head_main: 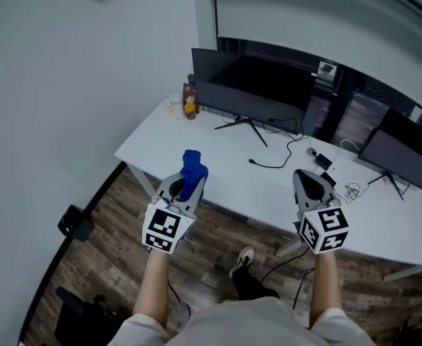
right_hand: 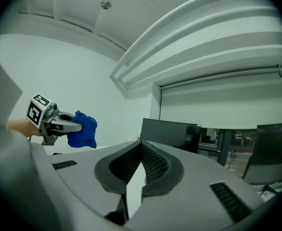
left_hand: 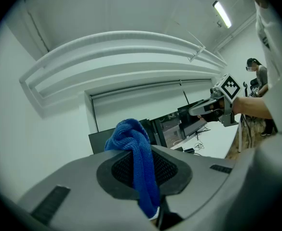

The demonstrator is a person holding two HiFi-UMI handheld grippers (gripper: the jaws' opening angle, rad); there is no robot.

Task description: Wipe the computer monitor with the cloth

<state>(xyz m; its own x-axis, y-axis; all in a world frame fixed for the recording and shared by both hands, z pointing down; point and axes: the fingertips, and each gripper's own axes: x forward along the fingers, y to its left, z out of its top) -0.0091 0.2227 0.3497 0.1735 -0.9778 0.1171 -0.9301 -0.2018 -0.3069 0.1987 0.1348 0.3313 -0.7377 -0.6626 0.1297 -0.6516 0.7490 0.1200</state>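
Note:
A dark computer monitor [head_main: 250, 85] stands at the back of the white desk [head_main: 196, 146]; the same monitor [right_hand: 172, 134] shows ahead in the right gripper view. My left gripper [head_main: 189, 181] hovers over the desk's front edge, shut on a blue cloth [head_main: 193, 170] that bunches up above its jaws. In the left gripper view the blue cloth [left_hand: 137, 158] hangs between the jaws of the left gripper [left_hand: 140, 150], with the monitor [left_hand: 98, 141] behind. My right gripper [head_main: 313, 175] is held over the desk to the right, shut on nothing; its jaws meet at the tip [right_hand: 141, 145].
A second monitor [head_main: 404, 156] stands at the desk's right. Black cables [head_main: 283, 153] and a small black device [head_main: 324, 159] lie between the monitors. Small bottles [head_main: 187, 105] sit at the back left corner. Wood floor, a shoe [head_main: 244, 259] and a black object [head_main: 77, 222] lie below.

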